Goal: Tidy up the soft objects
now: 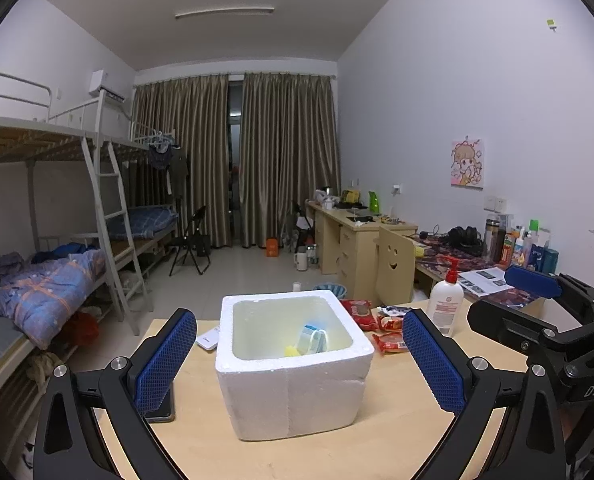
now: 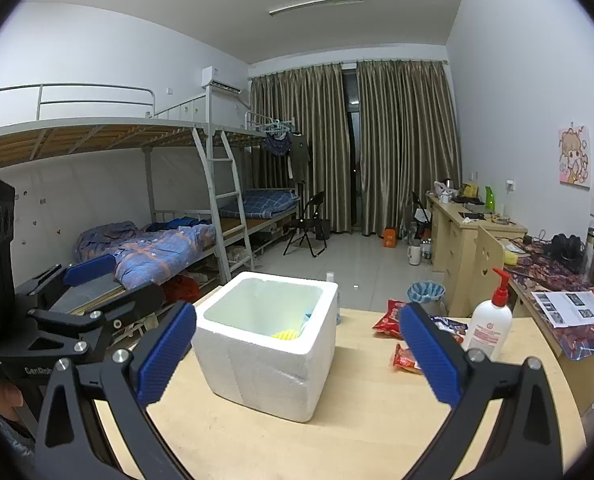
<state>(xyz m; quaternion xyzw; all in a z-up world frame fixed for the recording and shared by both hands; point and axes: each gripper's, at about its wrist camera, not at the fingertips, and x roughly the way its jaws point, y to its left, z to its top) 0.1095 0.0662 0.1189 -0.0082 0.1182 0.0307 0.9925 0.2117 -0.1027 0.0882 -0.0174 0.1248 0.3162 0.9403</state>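
Both grippers, left (image 1: 299, 360) and right (image 2: 297, 354), hover spread wide and empty. The foam box (image 1: 293, 380) stands on the table (image 1: 397, 420) (small packets (image 1: 311, 340) inside); red snack bags (image 2: 389, 314) lie beside.

Your right-wrist view hides most of the foam box (image 2: 265, 344) interior behind its near wall; only a yellow item (image 2: 285, 335) shows partly. The right finger (image 2: 429, 354) covers part of the red snack packets (image 2: 407, 358). The pump bottle (image 1: 444, 307) label is too small to read. The phone (image 1: 161, 406) lies mostly behind the left finger (image 1: 159, 364).
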